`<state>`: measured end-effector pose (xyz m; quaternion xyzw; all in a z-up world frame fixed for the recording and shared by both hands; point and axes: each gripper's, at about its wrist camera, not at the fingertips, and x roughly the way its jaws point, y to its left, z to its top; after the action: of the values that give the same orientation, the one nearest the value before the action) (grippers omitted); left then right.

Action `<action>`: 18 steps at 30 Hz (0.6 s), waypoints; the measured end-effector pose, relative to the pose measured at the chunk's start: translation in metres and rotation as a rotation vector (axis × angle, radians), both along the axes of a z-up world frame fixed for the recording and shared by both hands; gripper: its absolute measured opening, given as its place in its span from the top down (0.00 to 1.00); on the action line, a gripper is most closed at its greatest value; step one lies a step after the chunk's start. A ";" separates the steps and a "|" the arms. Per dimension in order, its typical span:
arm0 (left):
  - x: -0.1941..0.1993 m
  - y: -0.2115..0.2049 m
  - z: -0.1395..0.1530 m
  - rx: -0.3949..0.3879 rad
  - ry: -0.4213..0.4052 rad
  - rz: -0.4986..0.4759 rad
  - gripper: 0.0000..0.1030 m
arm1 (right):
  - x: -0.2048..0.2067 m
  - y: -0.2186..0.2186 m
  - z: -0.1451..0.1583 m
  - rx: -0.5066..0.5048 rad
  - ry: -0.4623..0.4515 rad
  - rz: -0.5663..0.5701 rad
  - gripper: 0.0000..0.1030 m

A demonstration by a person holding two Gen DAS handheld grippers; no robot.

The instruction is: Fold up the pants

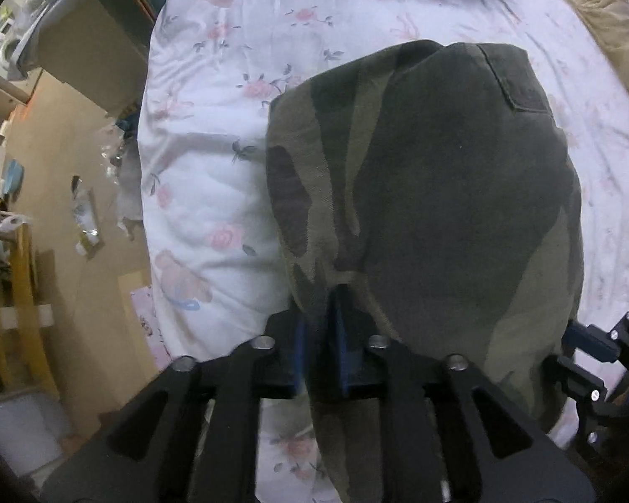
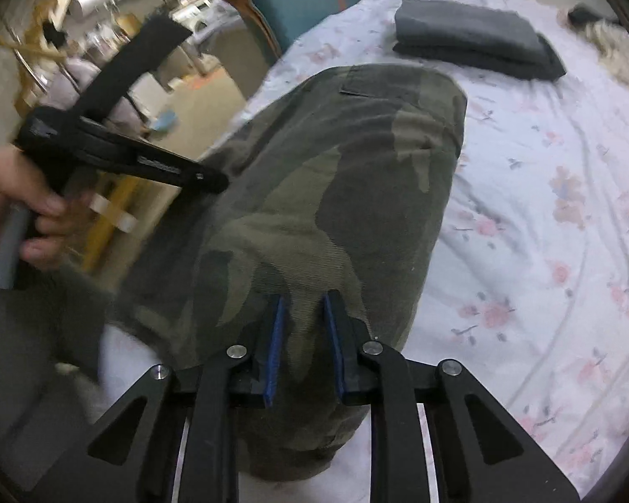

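Left wrist view: camouflage pants [image 1: 432, 193], thick woven cloth in green and dark patches, lie folded into a rounded bundle on the bed [image 1: 214, 159] with its flowered sheet. The left gripper [image 1: 319, 327] has narrow jaws with a fold of cloth between the blue pads. The right gripper [image 2: 302, 327] likewise pinches a ridge of fabric. A folded grey garment [image 2: 478, 42] lies further back.

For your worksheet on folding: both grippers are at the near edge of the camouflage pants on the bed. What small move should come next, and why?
Probably let go and lift both grippers clear. The camouflage pants already lie doubled on the floral sheet, with cloth between the pads of the left gripper and right gripper.
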<state>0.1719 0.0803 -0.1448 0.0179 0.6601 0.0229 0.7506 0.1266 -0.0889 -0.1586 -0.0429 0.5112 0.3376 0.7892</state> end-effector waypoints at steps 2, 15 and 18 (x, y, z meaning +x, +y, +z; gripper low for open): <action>-0.001 -0.004 0.011 0.081 -0.049 0.017 0.68 | -0.002 0.006 -0.002 -0.053 -0.056 0.005 0.80; -0.002 -0.047 -0.001 -0.086 -0.094 -0.103 0.48 | 0.020 -0.039 -0.004 0.198 0.195 -0.107 0.79; -0.002 -0.050 0.002 -0.074 -0.089 -0.116 0.48 | 0.025 -0.077 -0.013 0.319 0.326 -0.280 0.43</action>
<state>0.1702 0.0301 -0.1431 0.0272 0.6245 -0.0444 0.7793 0.1513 -0.1655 -0.1714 0.2079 0.5727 0.3040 0.7323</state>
